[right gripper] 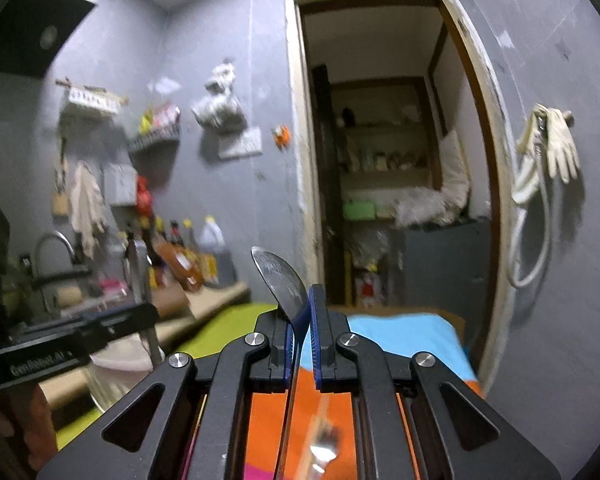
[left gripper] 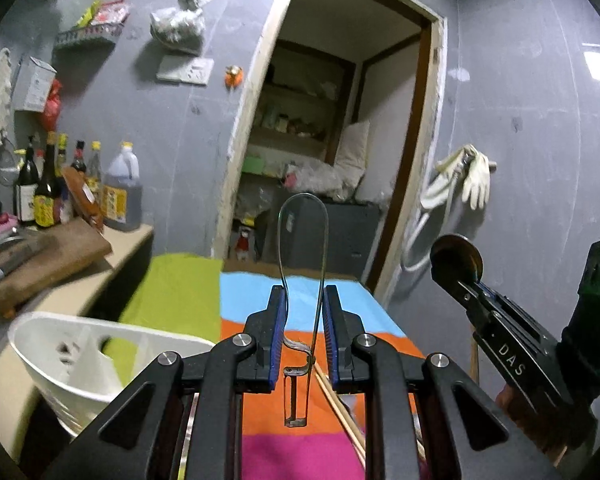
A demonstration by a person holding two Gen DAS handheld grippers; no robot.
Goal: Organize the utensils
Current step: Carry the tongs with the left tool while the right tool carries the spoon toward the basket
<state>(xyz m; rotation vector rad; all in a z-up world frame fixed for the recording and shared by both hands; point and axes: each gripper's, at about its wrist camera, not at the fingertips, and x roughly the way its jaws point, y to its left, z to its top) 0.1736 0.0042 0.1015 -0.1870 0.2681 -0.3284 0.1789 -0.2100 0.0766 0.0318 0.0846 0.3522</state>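
My left gripper (left gripper: 305,300) is shut on a wire-handled metal peeler (left gripper: 304,280), holding it upright above the striped cloth (left gripper: 260,360), its loop handle up and its blade end down. My right gripper (right gripper: 309,304) is shut on a metal spoon (right gripper: 280,280), bowl upward; it also shows at the right of the left wrist view (left gripper: 456,258). A white divided utensil holder (left gripper: 80,356) stands at the lower left. Wooden chopsticks (left gripper: 340,408) lie on the cloth under the left gripper.
A counter (left gripper: 132,244) on the left carries sauce bottles (left gripper: 48,192), a cutting board (left gripper: 52,256) and a knife. A faucet (right gripper: 52,244) is at the far left. An open doorway (left gripper: 340,140) is ahead. Gloves (left gripper: 472,176) hang on the right wall.
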